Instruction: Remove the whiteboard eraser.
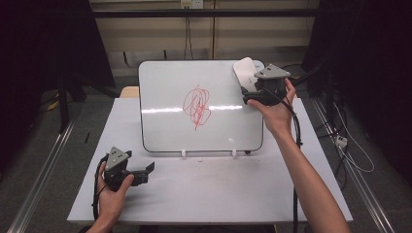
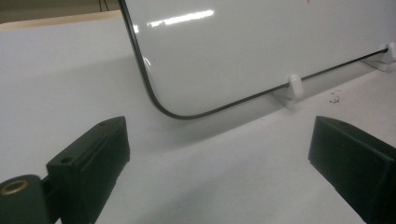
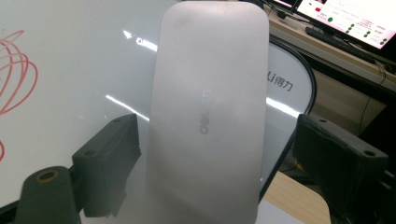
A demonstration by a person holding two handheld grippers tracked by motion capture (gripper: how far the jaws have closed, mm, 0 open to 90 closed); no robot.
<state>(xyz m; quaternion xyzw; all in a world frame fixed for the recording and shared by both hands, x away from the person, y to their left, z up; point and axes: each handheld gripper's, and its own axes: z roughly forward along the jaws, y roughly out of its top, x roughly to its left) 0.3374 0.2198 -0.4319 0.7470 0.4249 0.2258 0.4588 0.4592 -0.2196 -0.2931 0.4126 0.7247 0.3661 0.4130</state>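
Observation:
A whiteboard (image 1: 170, 97) leans on two white clip feet (image 1: 184, 154) on the white table (image 1: 218, 194). A red scribble (image 1: 197, 106) marks its middle. A white eraser (image 1: 244, 70) lies against the board's top right corner. My right gripper (image 1: 250, 91) is open there, and in the right gripper view its jaws stand on either side of the eraser (image 3: 210, 116), the left one close to its edge. My left gripper (image 1: 145, 174) is open and empty, low over the table at the front left. It faces the board's lower left corner (image 2: 159, 102).
A monitor (image 3: 345, 18) glows behind the board on the right. Cables (image 1: 350, 150) trail on the floor to the right of the table. A wooden edge (image 1: 128, 91) shows behind the board's left side. Bare table lies in front of the board.

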